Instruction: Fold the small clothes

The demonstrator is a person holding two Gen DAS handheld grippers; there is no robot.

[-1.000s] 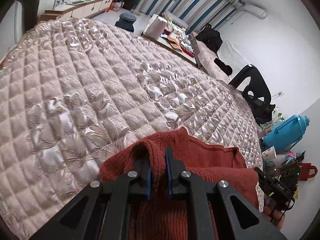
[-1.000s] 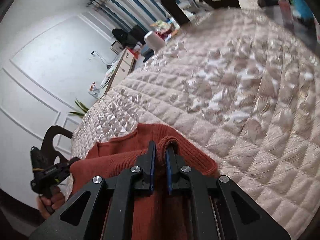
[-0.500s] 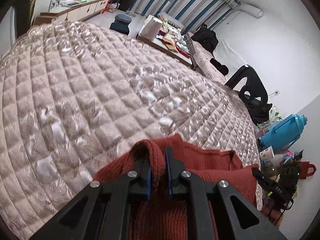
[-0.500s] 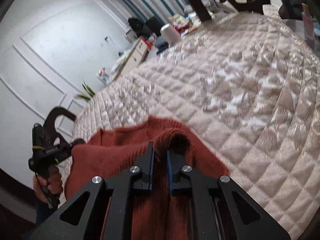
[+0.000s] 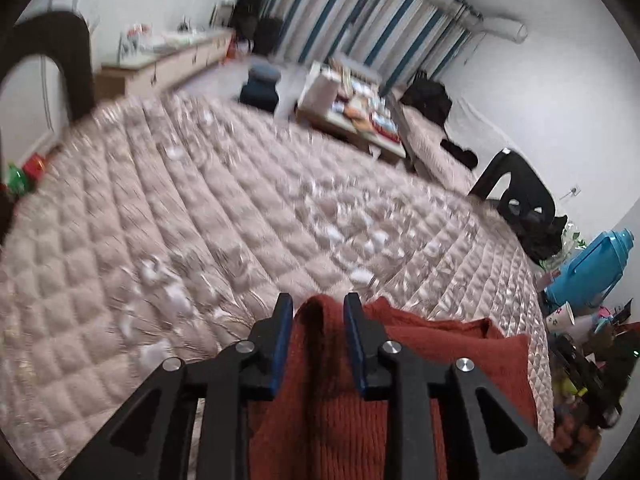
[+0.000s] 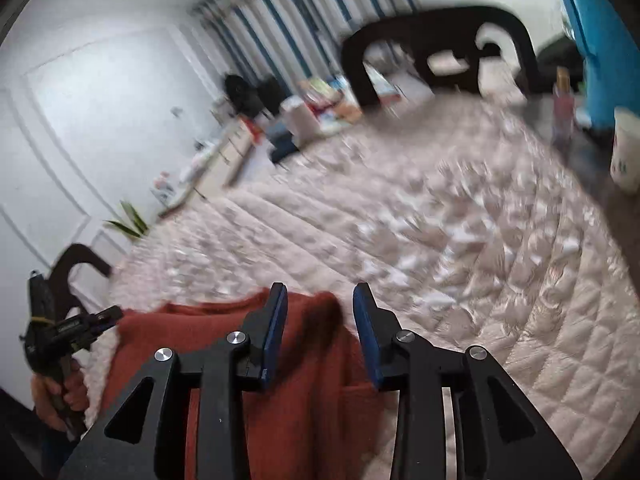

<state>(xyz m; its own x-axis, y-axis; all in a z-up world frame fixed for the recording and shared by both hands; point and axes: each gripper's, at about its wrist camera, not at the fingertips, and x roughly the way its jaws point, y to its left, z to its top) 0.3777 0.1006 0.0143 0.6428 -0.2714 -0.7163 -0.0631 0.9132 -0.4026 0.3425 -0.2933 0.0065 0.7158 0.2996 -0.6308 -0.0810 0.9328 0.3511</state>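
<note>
Two grippers, both with jaws opening, both over the near edge of a rust-red knit sweater (image 5: 344, 412) lying on the quilted pink bedspread (image 5: 168, 216).

Left gripper (image 5: 314, 312): a raised fold of the knit stands between the blue pads (image 5: 280, 344). There is a gap on the left side, and the right pad is close to or just brushing the cloth; I can't tell which. It reads as released, not clamped.

Right gripper (image 6: 320, 308): wider gap, a hump of the sweater edge between the jaws and clear of both pads. Released.

Key relation: the garment sits directly under and just ahead of both tools, its folded far edge running side to side across both views, so its long axis is crosswise to the fingers. The left gripper is at the sweater's left end, the right at the right end, so neither arm is nearer overall. In the right wrist view the left gripper (image 6: 100, 318) shows at far left, beside the sweater's far corner, a hand (image 6: 60, 394) on its handle.

My read: the fold has just been laid down, and the next grasp needs a reach to one end or the other.

Beyond: open bedspread, dark chair backs, a blue thermos jug (image 5: 588, 268), a paper cup (image 6: 626, 152), a cluttered low table, striped curtains.

Writing: white lettering on the left gripper body in the right wrist view, too small to read. Both frames are motion-blurred.
</note>
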